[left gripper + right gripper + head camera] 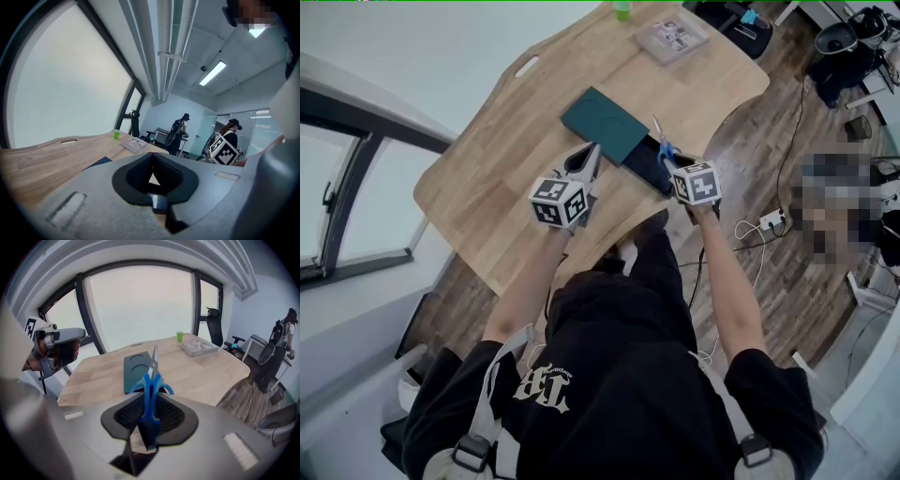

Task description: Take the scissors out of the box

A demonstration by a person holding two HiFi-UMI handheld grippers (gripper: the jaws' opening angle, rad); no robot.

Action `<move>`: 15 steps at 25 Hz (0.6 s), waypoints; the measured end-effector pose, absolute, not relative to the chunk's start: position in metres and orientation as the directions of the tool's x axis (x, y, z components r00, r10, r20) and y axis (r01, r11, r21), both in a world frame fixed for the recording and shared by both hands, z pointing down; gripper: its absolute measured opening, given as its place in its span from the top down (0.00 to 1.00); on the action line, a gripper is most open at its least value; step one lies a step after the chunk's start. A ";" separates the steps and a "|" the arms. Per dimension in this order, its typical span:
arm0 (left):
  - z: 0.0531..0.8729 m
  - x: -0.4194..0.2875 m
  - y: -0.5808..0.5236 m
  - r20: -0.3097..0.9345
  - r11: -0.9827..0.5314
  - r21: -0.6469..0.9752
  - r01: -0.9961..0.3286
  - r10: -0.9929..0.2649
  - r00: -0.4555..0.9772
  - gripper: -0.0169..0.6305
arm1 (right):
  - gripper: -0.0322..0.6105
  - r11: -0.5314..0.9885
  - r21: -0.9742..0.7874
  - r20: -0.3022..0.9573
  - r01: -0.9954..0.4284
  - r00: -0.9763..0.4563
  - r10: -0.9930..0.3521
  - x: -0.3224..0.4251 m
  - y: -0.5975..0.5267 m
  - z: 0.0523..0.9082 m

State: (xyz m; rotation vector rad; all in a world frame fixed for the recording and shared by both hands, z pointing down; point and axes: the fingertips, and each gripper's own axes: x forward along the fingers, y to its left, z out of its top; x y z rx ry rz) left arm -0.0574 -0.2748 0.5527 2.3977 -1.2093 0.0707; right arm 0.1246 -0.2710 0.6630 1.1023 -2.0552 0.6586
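Wooden table (502, 187) with a dark teal box (605, 124) near the person's edge. Left gripper (589, 161) sits just beside the box, jaws closed together, nothing between them. Right gripper (150, 414) is clamped on the blue handles of the scissors (151, 376), blades pointing away, held over the box's right side. Small green cup (622, 9) at far edge.

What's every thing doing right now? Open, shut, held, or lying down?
Blue-handled scissors: blades shut, held up by the right tongs.
Right tongs: shut on the scissors' handles.
Left tongs: shut, empty.
Dark teal box lid: off, lying flat on the wooden table.
Dark box: open, beside its lid.
Small green cup: upright at the table's far edge.
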 end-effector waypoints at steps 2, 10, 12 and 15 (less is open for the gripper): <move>0.548 -0.058 -0.274 0.235 -0.513 0.367 -0.776 -0.756 0.611 0.97 | 0.82 0.511 -0.108 0.751 -0.853 -0.407 -0.521 0.121 -0.274 0.651; 0.535 -0.065 -0.277 0.212 -0.507 0.360 -0.783 -0.773 0.598 0.97 | 0.82 0.507 -0.118 0.649 -0.854 -0.453 -0.611 0.109 -0.283 0.599; 0.531 -0.067 -0.278 0.205 -0.504 0.359 -0.785 -0.778 0.594 0.97 | 0.82 0.508 -0.121 0.620 -0.853 -0.465 -0.632 0.107 -0.284 0.586; 0.526 -0.071 -0.280 0.195 -0.498 0.362 -0.788 -0.786 0.587 0.97 | 0.82 0.512 -0.118 0.581 -0.851 -0.477 -0.659 0.103 -0.285 0.567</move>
